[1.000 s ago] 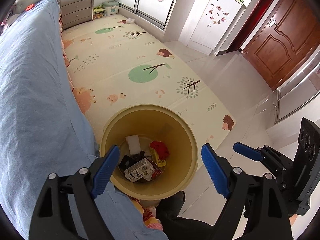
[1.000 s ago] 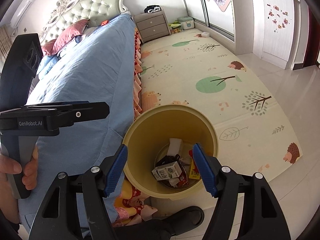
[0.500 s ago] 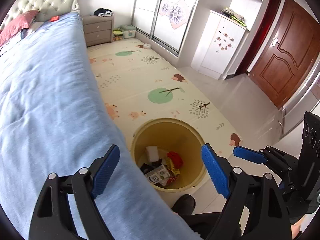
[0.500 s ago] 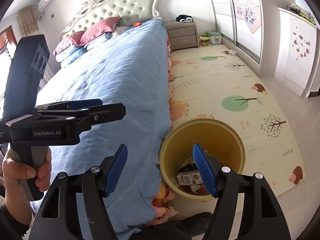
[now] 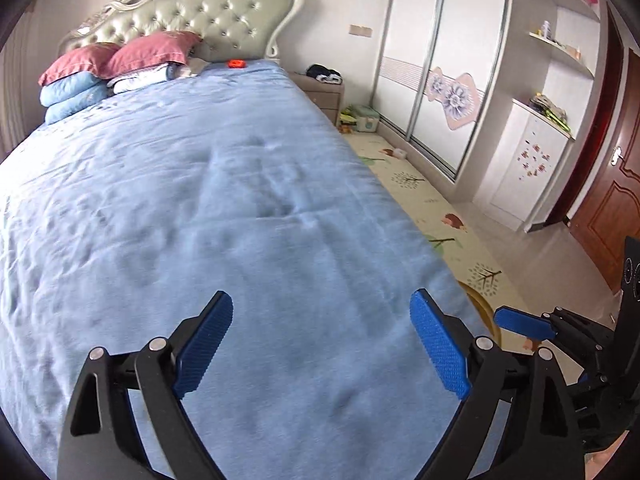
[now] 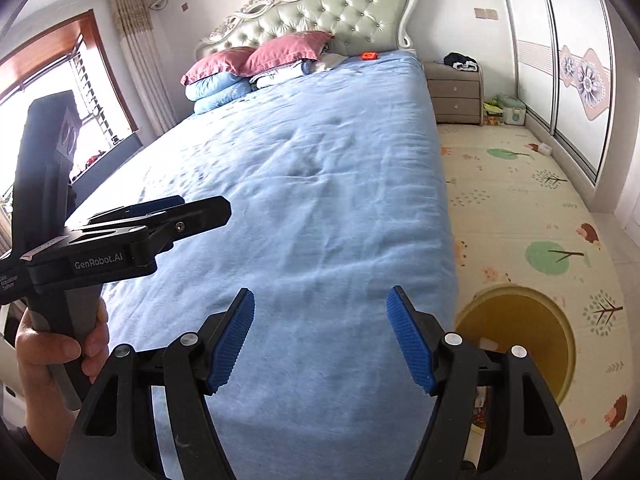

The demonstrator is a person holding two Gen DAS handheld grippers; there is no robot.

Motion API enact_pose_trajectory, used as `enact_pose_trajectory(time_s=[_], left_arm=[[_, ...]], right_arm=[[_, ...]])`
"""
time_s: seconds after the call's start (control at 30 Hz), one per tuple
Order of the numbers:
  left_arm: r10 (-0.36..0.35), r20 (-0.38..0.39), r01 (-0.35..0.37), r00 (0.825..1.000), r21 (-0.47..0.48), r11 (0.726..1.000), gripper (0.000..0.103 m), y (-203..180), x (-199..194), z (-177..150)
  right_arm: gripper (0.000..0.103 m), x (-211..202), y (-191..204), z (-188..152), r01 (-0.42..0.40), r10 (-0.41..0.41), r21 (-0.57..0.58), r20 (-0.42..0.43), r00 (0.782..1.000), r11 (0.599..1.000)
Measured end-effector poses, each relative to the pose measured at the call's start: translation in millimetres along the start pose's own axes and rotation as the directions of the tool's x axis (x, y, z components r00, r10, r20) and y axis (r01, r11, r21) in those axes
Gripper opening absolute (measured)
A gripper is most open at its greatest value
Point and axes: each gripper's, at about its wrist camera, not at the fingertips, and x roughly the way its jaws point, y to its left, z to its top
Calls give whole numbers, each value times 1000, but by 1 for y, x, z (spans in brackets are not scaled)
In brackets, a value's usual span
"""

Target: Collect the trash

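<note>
You had the left gripper (image 5: 320, 344) spread wide with nothing between its blue pads, held over the near end of the bed (image 5: 224, 208). The right gripper (image 6: 320, 338) was just as wide and equally empty, beside it on your right, also over the blue cover. From both claws the one likely piece of trash lay straight ahead and far off: a small orange item (image 6: 369, 55) on the cover near the headboard (image 6: 332, 12), just right of the pink pillows (image 6: 256, 56). Its long axis seemed to run across the bed, though it was too small to be sure. Neither hand was clearly nearer; the item sat toward the right edge, so the right gripper looked the better placed. The yellow bin (image 6: 520, 316) stood on the play mat (image 6: 520, 200), just right of the bed's near corner, beside the right claw. The left tool's body read "GenRobot.AI" in the right view
</note>
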Motion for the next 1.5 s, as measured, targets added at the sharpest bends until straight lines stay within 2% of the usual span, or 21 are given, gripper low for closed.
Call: enact_pose_trajectory(time_s=[0.23,0.6,0.77,0.83,1.0,1.27,1.5], left_arm=[[92,70,-89,993,-50,995,92,48,-38,-10],[194,177,-174,965,-126,977,98,81,-75,-16],[247,219,-218,944,-147,965,99,86,-85,-17],[249,224,-218,942,-153,964,99,87,-87,-18],[264,234,-233,936,-152,961,99,83,-91,-20],[313,250,-295,916,-108,949,99,70,-94,-20],[305,255,-291,918,-92,952,99,64,-96,-21]], right_arm=[[69,11,50,15,28,-21,-94,71,997,995],[70,17,80,28,69,-44,-153,162,986,986],[73,16,82,28,65,-38,-152,176,984,986],[83,14,82,28,67,-38,-153,189,981,986],[88,9,83,30,93,-57,-149,230,972,985],[88,7,87,28,87,-49,-155,237,970,984],[88,5,86,27,80,-44,-146,236,971,986]])
